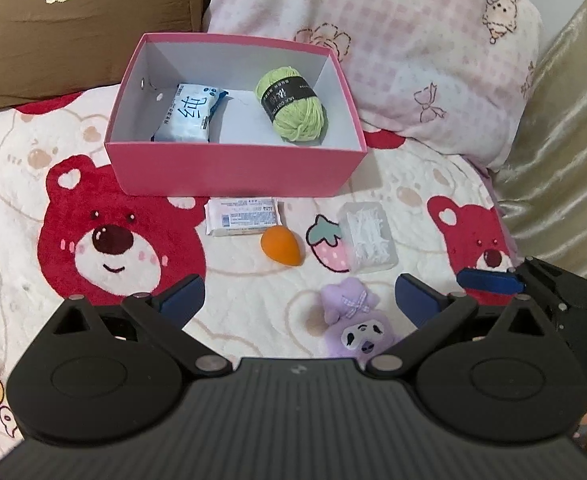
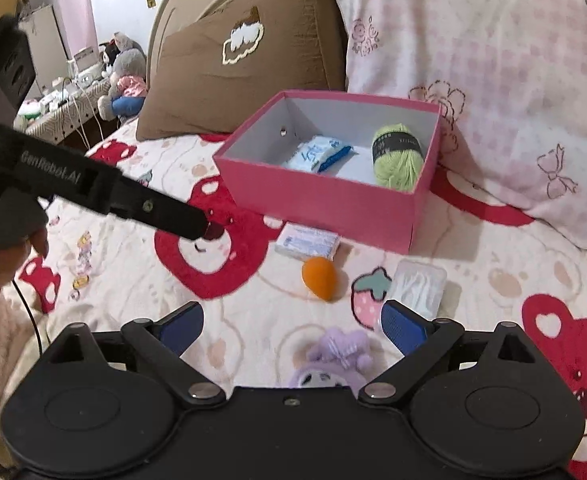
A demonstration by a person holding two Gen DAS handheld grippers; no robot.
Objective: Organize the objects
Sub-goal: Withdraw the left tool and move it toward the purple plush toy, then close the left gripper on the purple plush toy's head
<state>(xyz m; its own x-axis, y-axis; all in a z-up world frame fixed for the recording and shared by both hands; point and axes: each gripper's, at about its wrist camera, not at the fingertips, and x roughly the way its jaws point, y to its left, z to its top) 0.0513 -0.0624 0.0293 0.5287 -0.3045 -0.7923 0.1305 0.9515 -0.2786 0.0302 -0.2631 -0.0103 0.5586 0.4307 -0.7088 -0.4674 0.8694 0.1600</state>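
A pink box (image 1: 229, 168) (image 2: 325, 204) stands on the bed and holds a blue-white tissue pack (image 1: 191, 114) (image 2: 317, 154) and a green yarn ball (image 1: 293, 104) (image 2: 397, 156). In front of it lie a white tissue pack (image 1: 243, 216) (image 2: 307, 242), an orange egg-shaped sponge (image 1: 281, 246) (image 2: 320, 276), a clear box of floss picks (image 1: 367, 236) (image 2: 417, 284) and a purple plush toy (image 1: 353, 322) (image 2: 337, 356). My left gripper (image 1: 299, 300) is open and empty above the plush. My right gripper (image 2: 293, 326) is open and empty just above the plush.
A bear-print blanket (image 1: 53, 184) covers the bed. A brown pillow (image 2: 245, 64) and a pink pillow (image 1: 393, 48) lean behind the box. The left gripper's body (image 2: 73, 184) reaches in at the left of the right wrist view. A cluttered side table (image 2: 69, 100) stands beyond the bed.
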